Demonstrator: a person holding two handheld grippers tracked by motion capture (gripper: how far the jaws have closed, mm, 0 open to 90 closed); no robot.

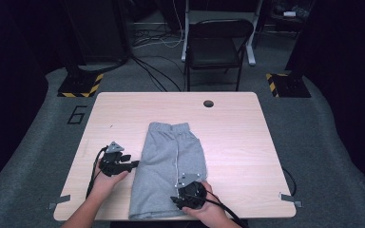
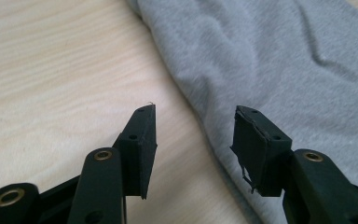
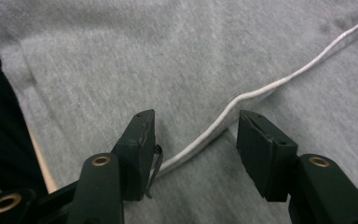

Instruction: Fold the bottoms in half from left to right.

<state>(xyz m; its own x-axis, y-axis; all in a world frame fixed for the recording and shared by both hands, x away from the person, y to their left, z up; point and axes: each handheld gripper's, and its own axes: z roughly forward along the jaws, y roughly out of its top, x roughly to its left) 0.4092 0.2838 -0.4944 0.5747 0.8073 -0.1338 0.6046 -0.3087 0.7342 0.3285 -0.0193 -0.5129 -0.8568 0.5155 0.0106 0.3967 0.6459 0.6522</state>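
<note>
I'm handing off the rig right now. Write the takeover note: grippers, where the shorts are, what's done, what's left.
Left gripper: jaws open, nothing between them, over bare table just beside the left edge of the grey shorts.
Right gripper: jaws open, nothing held, over the shorts near the hem end, straddling the white stripe.
Shorts: flat near the table's middle, folded lengthwise in half by the look of it, waistband at the far end, hem at the near edge.
Done: the lengthwise fold, apparently.
Left: probably a second fold, hem toward waistband; regrip first.
</note>
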